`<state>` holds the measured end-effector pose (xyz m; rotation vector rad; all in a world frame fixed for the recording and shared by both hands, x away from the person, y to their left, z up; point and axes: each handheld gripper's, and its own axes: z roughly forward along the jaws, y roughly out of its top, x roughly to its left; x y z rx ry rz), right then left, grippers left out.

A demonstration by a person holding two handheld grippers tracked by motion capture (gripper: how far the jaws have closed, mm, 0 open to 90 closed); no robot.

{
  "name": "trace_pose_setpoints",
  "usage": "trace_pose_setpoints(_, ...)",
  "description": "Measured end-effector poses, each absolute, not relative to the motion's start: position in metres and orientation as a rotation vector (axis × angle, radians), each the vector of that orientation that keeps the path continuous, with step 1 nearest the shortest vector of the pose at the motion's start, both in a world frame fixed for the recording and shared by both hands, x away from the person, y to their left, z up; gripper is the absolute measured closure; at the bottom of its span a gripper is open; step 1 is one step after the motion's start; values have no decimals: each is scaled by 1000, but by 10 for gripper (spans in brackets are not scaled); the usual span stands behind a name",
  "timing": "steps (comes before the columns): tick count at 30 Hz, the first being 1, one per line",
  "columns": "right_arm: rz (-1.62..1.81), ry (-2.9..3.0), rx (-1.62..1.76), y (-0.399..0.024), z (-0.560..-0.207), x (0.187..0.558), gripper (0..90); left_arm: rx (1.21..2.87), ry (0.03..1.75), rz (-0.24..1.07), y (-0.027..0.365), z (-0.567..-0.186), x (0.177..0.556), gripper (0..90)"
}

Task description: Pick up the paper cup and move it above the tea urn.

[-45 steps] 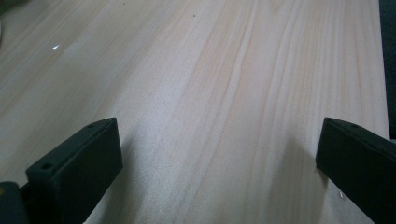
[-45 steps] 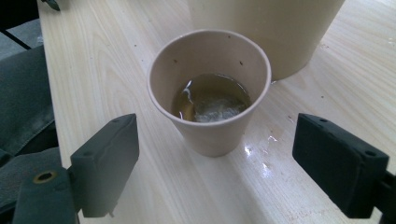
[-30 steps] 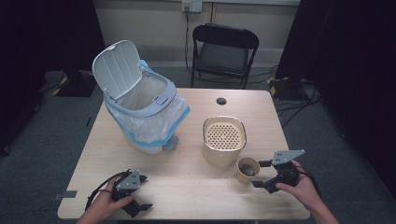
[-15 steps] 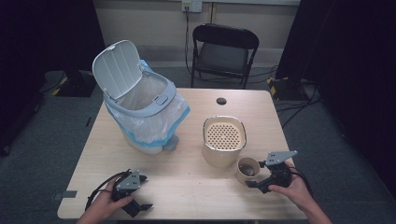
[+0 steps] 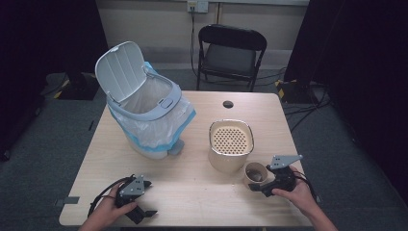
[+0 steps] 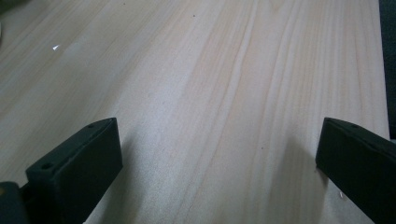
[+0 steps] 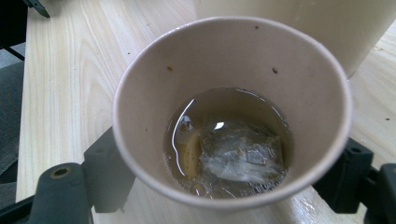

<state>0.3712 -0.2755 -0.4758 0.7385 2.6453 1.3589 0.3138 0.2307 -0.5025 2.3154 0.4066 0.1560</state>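
My right gripper [image 7: 224, 186] has just been closing around the paper cup [image 7: 231, 107] of tea between its jaws; next I must lift it level.

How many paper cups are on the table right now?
1. The paper cup stands near the table's right front edge, beside the strainer pot, between the right gripper's jaws. Others may be hidden inside the bin.

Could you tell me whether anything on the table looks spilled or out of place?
The paper cup holds brownish liquid with a soaked tea bag. Small wet drops glisten on the table by its base, near the right gripper.
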Motion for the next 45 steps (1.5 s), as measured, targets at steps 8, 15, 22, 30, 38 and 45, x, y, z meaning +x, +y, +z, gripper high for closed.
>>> trace_pose_setpoints(8,1372,2621,742,-273,-480,373,238,2316,407,156,231,-503,314,0)
trace_pose_setpoints(15,1348,2608,722,-273,-479,371,273,2316,407,156,231,-502,314,0)
trace_pose_setpoints(22,1285,2617,711,-281,-473,372,282,2317,408,156,231,-502,314,0)
trace_pose_setpoints(30,1246,2589,760,-295,-461,384,285,2315,407,156,231,-503,314,0)
trace_pose_setpoints(38,1233,2572,799,-301,-452,399,286,2312,411,155,231,-503,314,0)
trace_pose_setpoints(45,1219,2550,831,-304,-447,412,287,2313,412,154,231,-503,314,0)
